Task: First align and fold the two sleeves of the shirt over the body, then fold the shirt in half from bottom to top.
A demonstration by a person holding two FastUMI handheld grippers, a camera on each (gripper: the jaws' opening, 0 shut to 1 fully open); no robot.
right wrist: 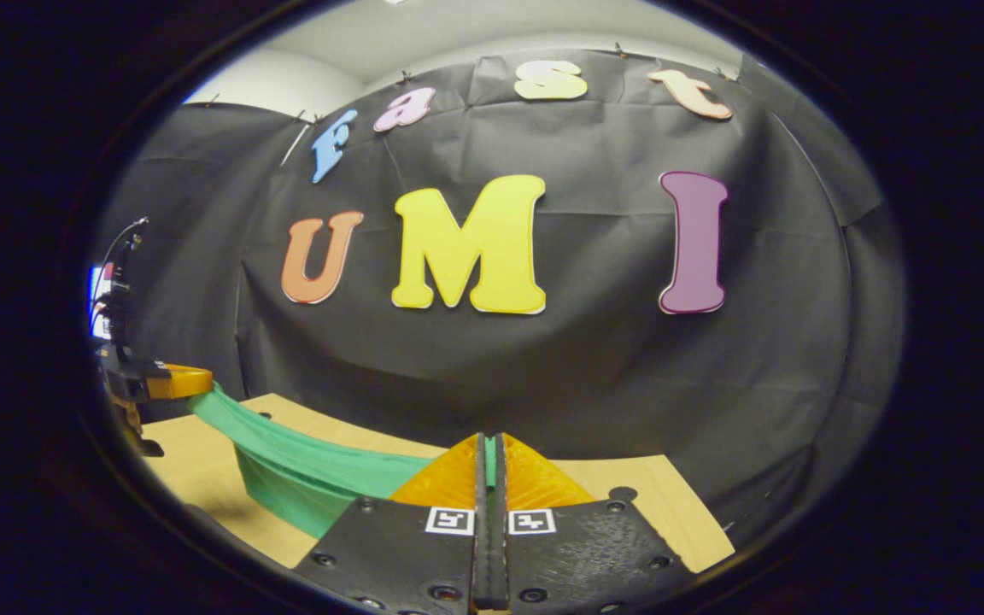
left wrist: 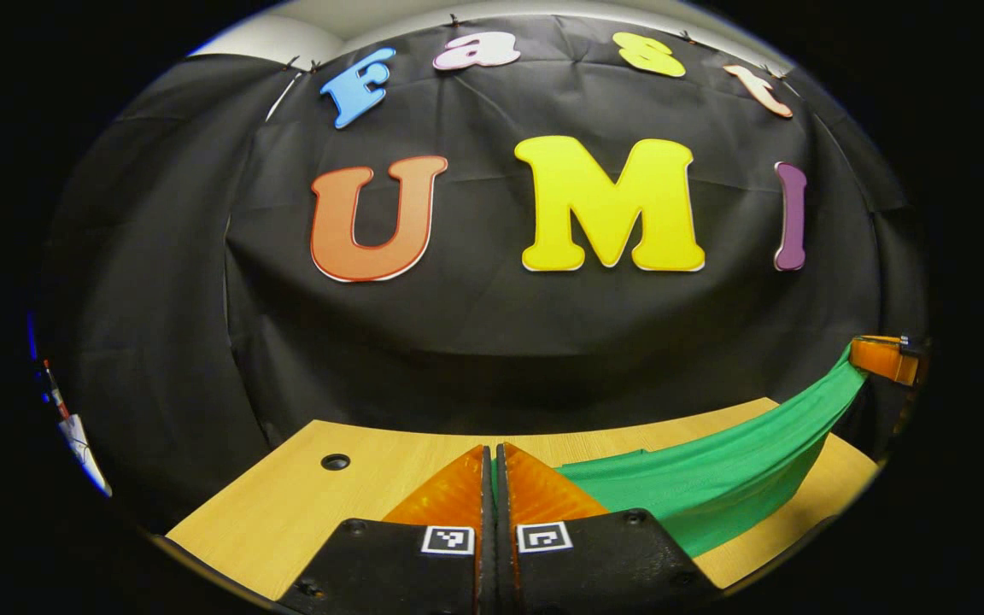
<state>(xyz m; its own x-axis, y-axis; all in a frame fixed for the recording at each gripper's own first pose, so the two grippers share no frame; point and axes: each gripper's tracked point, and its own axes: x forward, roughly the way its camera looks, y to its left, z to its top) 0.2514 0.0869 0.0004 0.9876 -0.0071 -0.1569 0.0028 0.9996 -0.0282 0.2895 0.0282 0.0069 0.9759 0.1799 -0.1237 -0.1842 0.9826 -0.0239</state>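
Shirt (left wrist: 714, 478) stretched betw. both grippers, lifted above table (left wrist: 287, 504).
L gripper (left wrist: 493, 461): jaws pinched on shirt edge, green fabric in the slit; shirt runs off to R gripper (left wrist: 885, 359) at far right, over table's right part. R gripper's own view: jaws closed on shirt too, prob. a hem, hard to tell. Table has a hole (left wrist: 336, 462) near its left back.

wall: black cloth (left wrist: 492, 342) | table: light wood (left wrist: 287, 504), small round hole (left wrist: 336, 462) | above: pale ceiling, probably (right wrist: 424, 34)
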